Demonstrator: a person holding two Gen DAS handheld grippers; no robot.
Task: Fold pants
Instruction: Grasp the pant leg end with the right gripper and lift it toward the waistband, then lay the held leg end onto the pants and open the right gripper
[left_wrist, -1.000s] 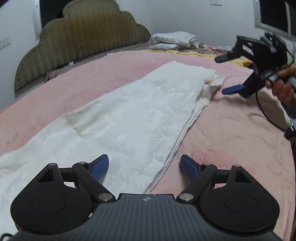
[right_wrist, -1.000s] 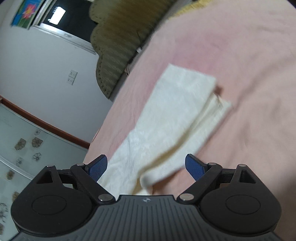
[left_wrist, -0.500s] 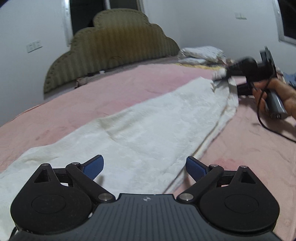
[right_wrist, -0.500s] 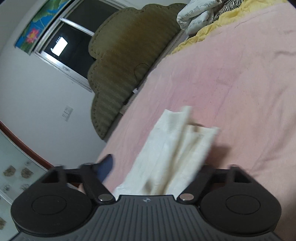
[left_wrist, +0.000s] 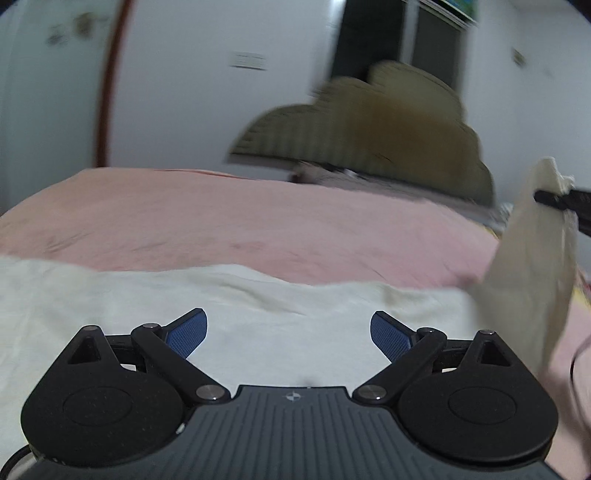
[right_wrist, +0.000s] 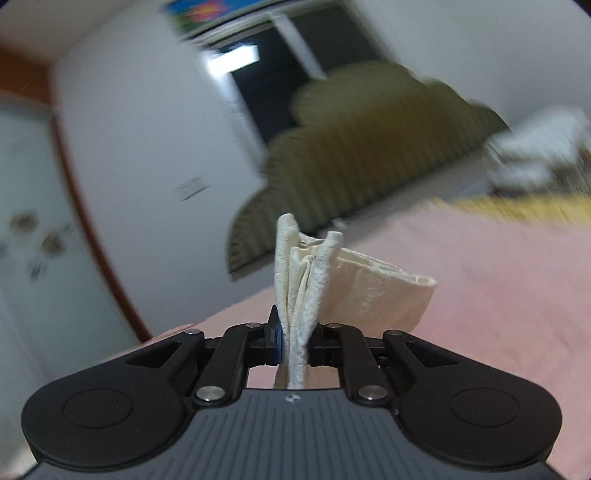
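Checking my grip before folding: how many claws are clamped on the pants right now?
1. The right claw is closing on the bunched end of the pants, lifted off the bed; the left claw is open over them.

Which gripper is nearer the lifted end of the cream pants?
Right. The right gripper is closing on that raised end of the pants; the left gripper hovers open over the flat part.
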